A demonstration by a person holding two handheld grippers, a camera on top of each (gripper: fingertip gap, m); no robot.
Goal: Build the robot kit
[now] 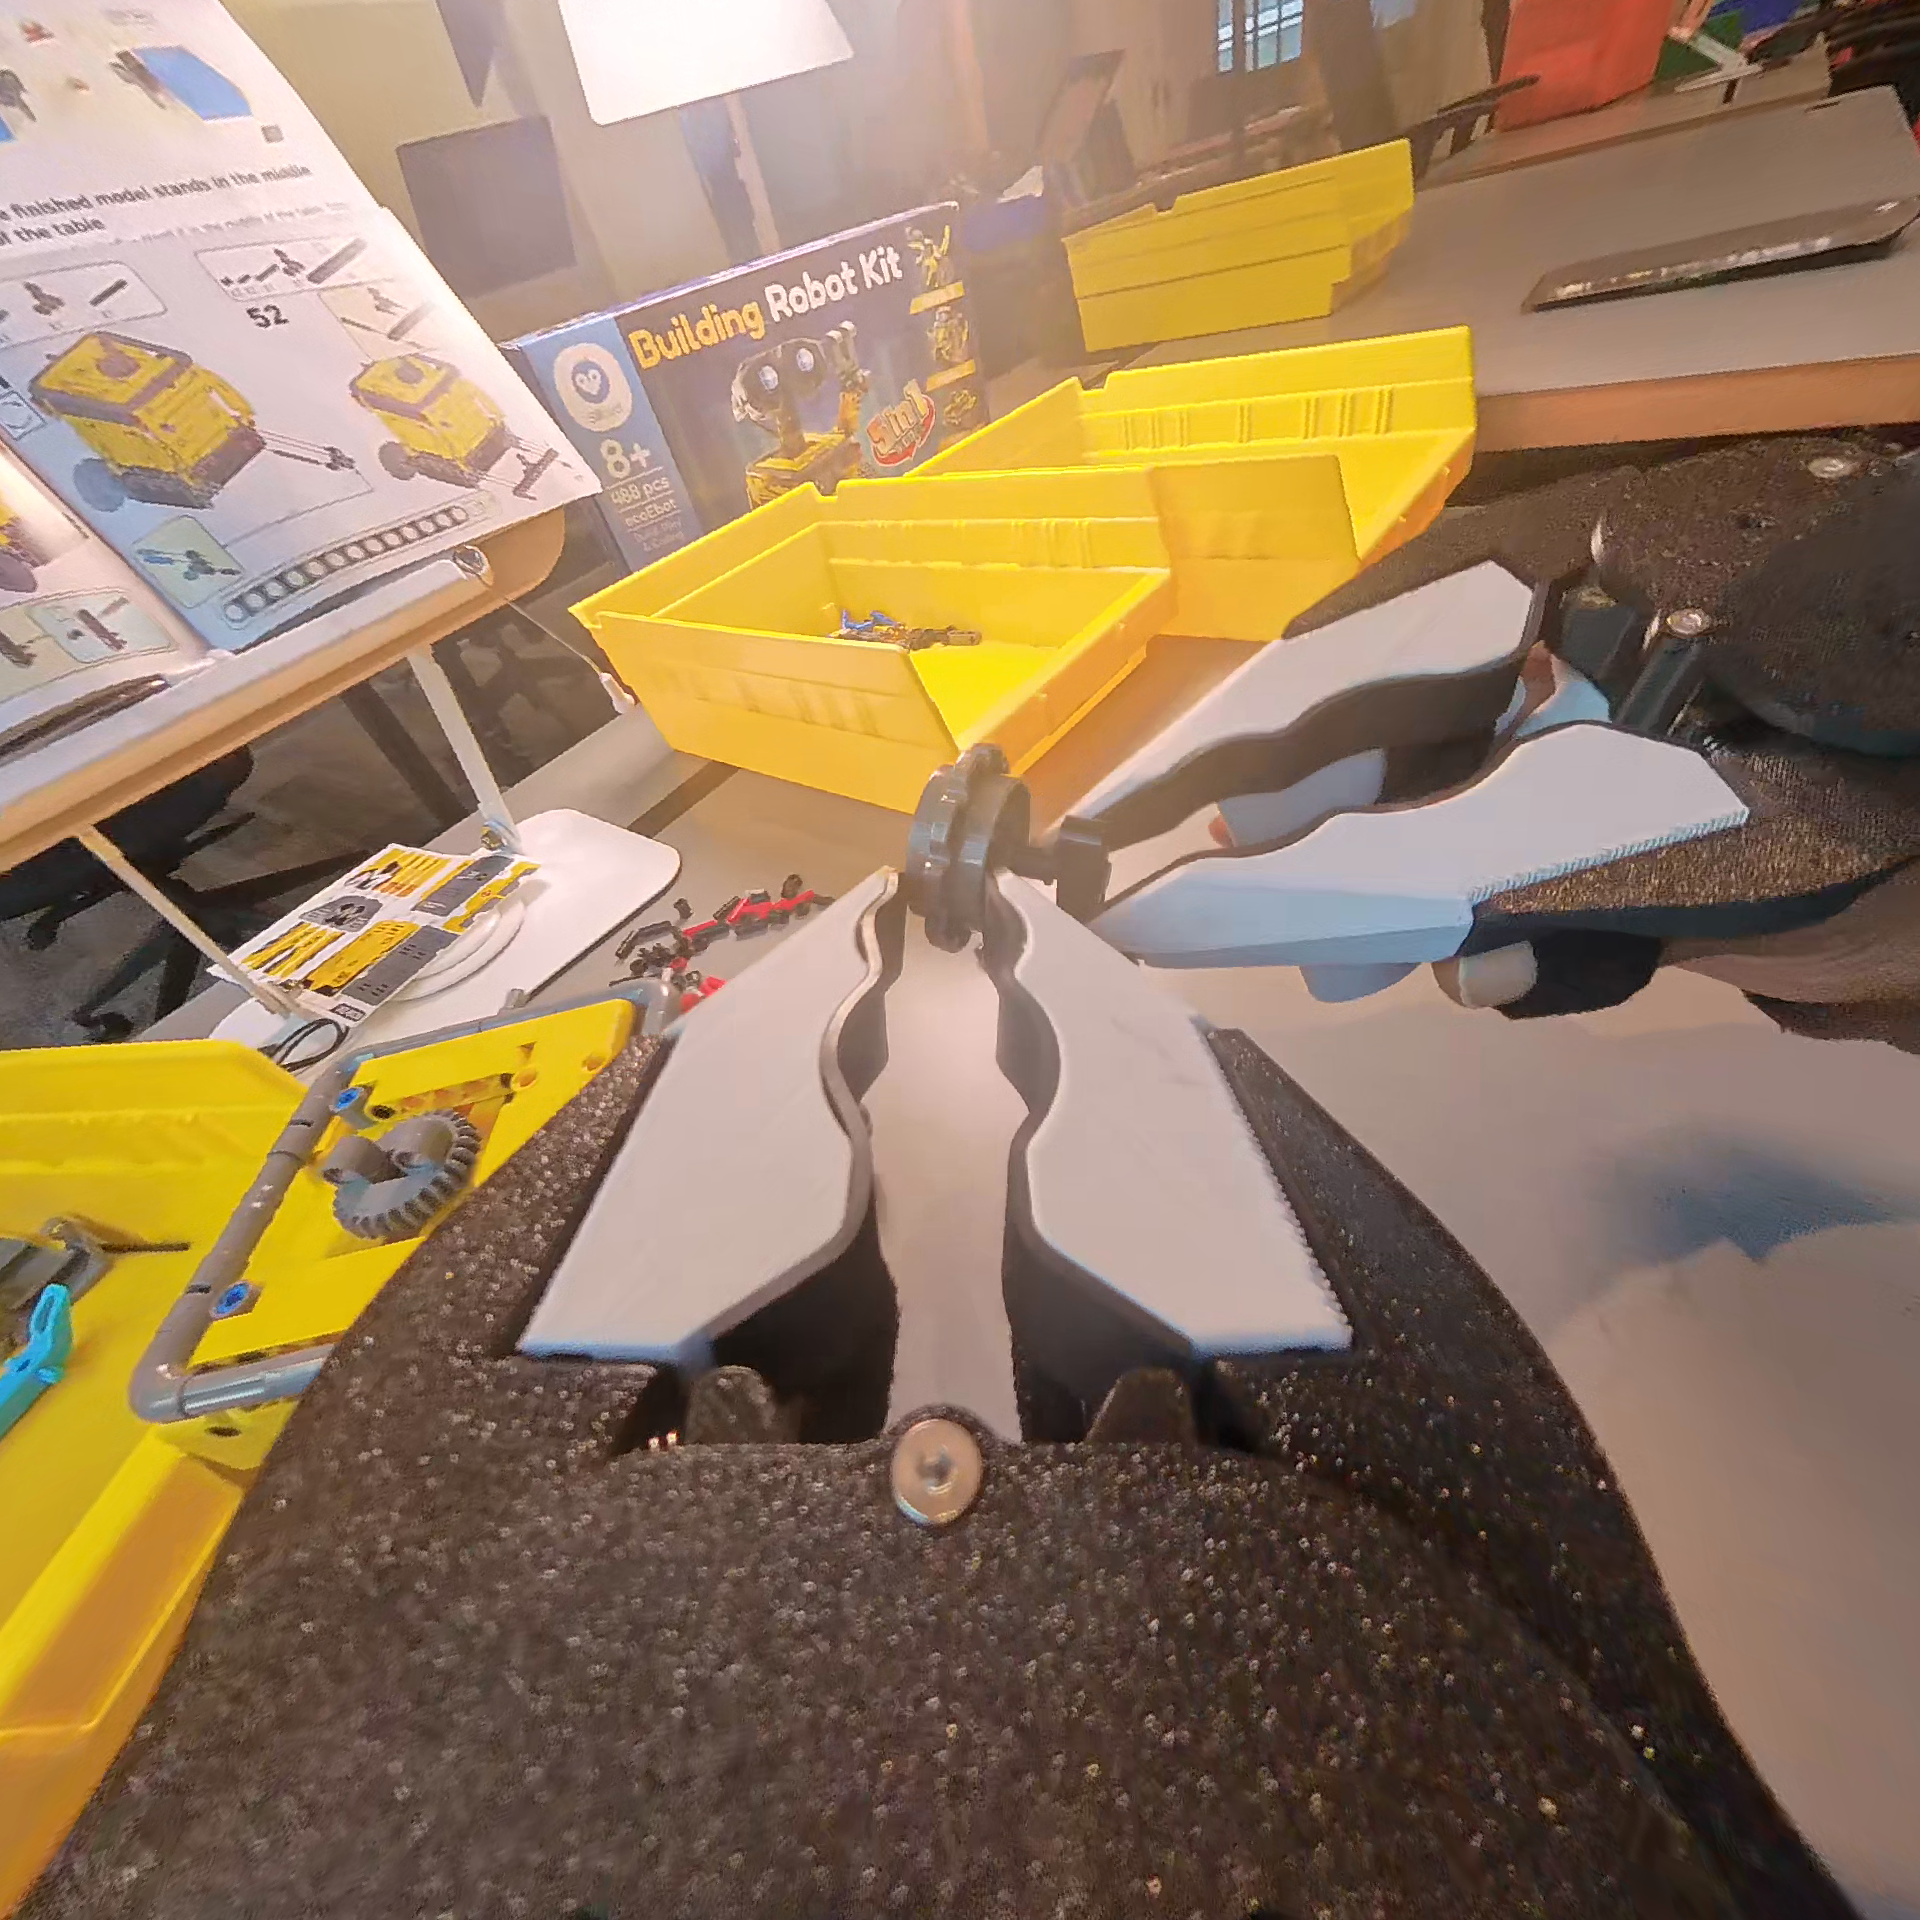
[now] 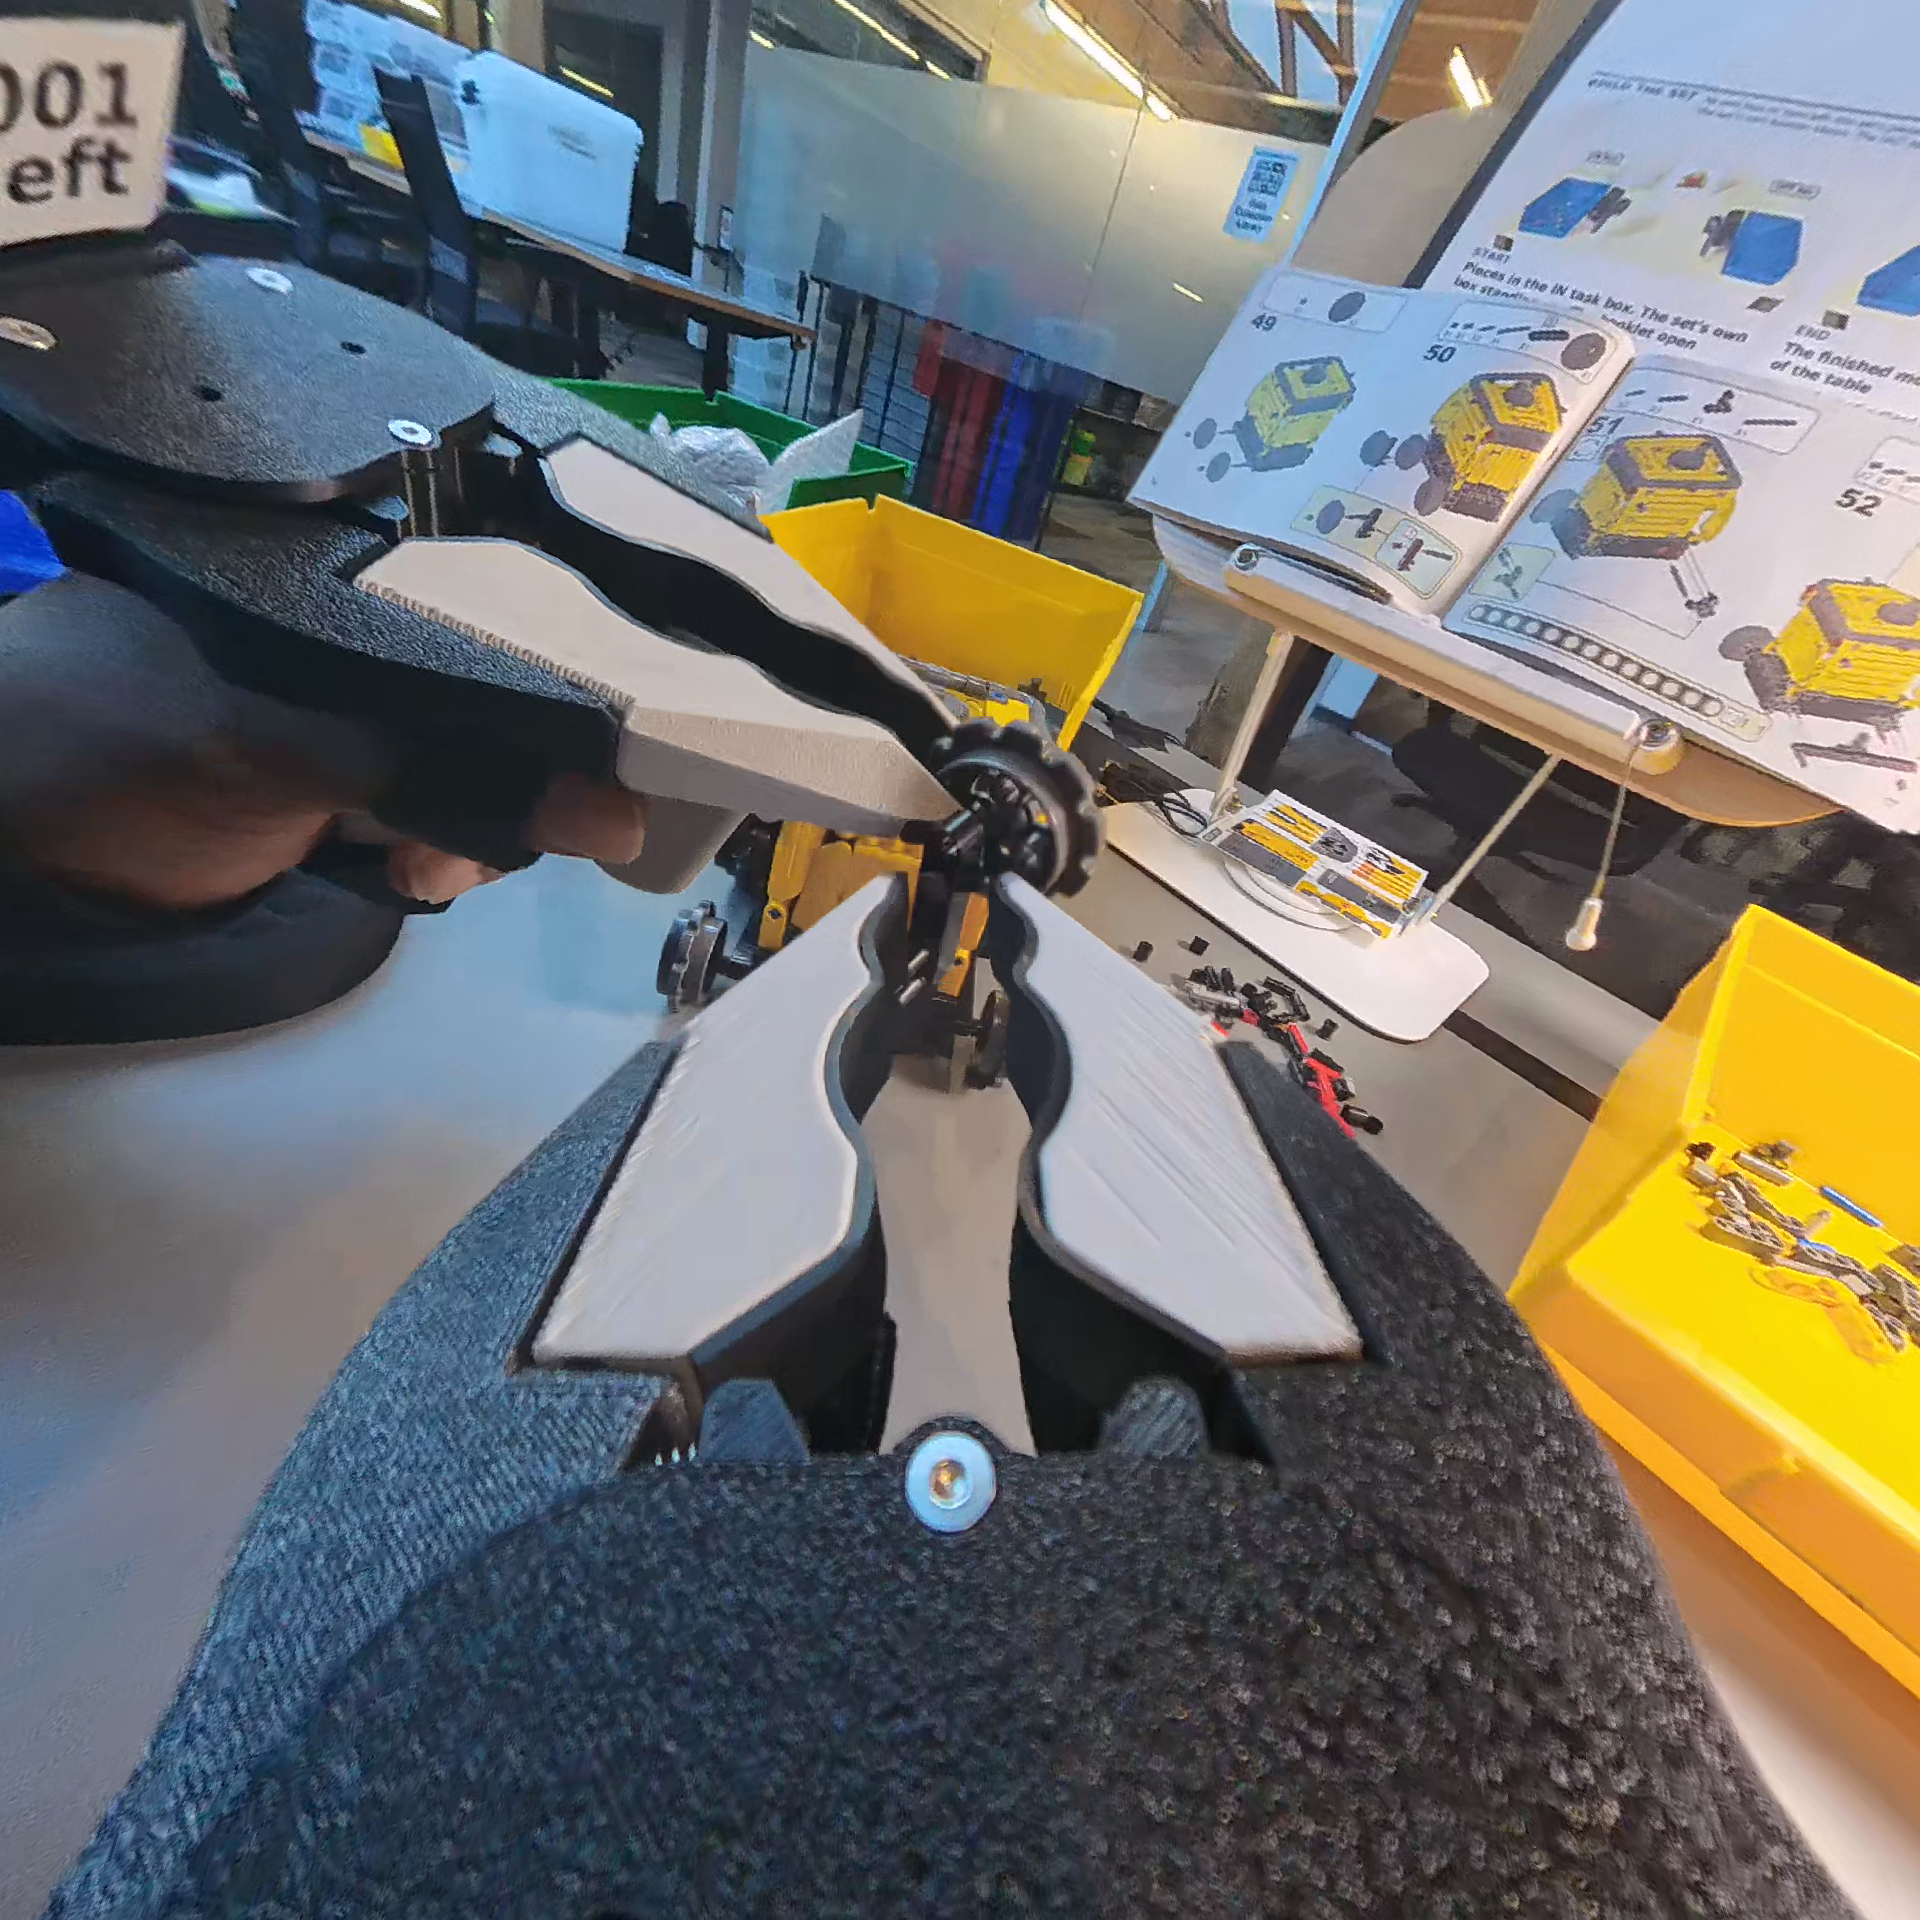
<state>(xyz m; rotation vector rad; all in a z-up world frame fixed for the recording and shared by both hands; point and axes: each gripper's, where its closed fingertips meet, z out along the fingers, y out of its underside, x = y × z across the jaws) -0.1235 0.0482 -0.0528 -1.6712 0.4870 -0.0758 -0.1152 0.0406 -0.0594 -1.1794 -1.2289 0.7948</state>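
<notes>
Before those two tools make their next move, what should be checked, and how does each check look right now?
1. Left tool grips the dark grey toothed plastic wheel: ok.
2. Right tool grips the short black plastic pin at the wheel's hub: ok.
3. Pin fully seated: cannot tell.
4. Yellow brick-built vehicle clear behind the tools: ok.
5. Loose black and red small parts out of the way: ok.

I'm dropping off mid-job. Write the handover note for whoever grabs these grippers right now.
Left gripper: shut on a dark wheel, held above the table.
Right gripper: shut on a black pin whose end meets the wheel's hub; whether it is seated, cannot tell.
Yellow model sits on the table to the left; loose small parts lie beyond it.
Parts bin on the right; booklet open on its stand.
</notes>
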